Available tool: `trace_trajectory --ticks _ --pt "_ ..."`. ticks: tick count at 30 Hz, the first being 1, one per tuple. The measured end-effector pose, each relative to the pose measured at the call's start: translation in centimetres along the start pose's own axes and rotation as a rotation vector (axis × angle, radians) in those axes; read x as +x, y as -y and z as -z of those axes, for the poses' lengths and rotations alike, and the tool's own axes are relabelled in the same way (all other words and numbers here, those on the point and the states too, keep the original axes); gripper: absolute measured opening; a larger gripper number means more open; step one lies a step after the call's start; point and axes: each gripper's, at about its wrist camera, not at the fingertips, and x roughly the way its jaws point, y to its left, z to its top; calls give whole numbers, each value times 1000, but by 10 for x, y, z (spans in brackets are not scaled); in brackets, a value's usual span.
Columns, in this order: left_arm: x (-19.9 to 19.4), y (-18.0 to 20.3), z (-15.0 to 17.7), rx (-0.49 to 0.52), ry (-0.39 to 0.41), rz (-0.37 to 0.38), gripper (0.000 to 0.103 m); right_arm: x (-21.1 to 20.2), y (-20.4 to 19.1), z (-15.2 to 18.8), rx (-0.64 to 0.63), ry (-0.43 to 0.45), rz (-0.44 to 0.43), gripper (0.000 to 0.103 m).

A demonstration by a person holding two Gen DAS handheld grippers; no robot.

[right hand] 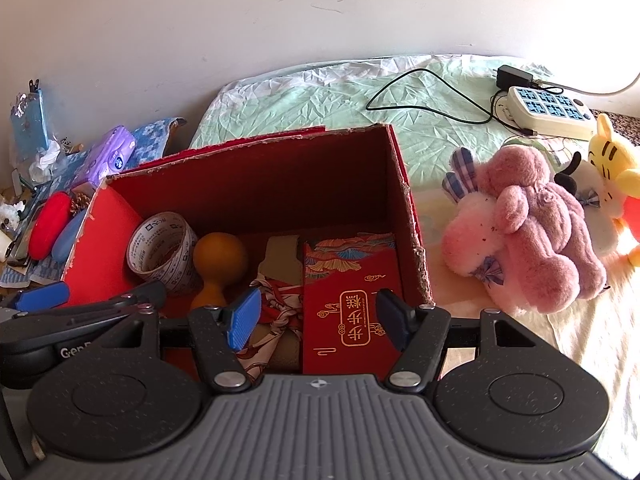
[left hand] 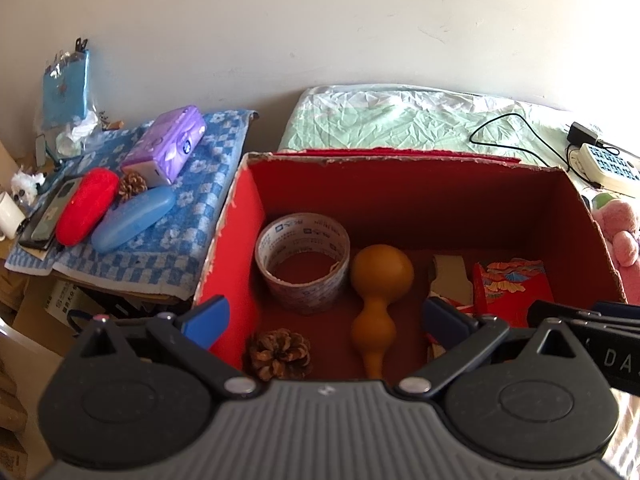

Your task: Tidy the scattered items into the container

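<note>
A red cardboard box [left hand: 248,200] [right hand: 404,184] stands on the bed. In it lie a tape roll [left hand: 303,263] [right hand: 162,250], an orange gourd [left hand: 378,292] [right hand: 218,262], a pine cone [left hand: 280,354], a red packet [left hand: 512,288] [right hand: 352,300] and a patterned cloth [right hand: 276,312]. My left gripper [left hand: 326,322] is open and empty over the box's near left part. My right gripper [right hand: 320,316] is open and empty over the red packet. On a blue checked towel [left hand: 192,216] left of the box lie a red case [left hand: 86,210] [right hand: 50,224], a blue case [left hand: 134,218], a pine cone [left hand: 131,186] and a purple tissue pack [left hand: 166,150] [right hand: 110,156].
Pink plush toys [right hand: 528,232] and a yellow plush [right hand: 612,168] lie right of the box. A power strip [right hand: 548,114] [left hand: 608,168] with a black cable [right hand: 420,96] sits at the back on the green sheet. A phone [left hand: 46,220], a white mug [left hand: 10,212] and clutter lie far left.
</note>
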Motion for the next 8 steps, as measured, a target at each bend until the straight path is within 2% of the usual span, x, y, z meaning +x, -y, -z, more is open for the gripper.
trace_trajectory --ticks 8 --pt "-3 -1 -1 0 15 2 102 -2 -1 0 -1 9 1 67"
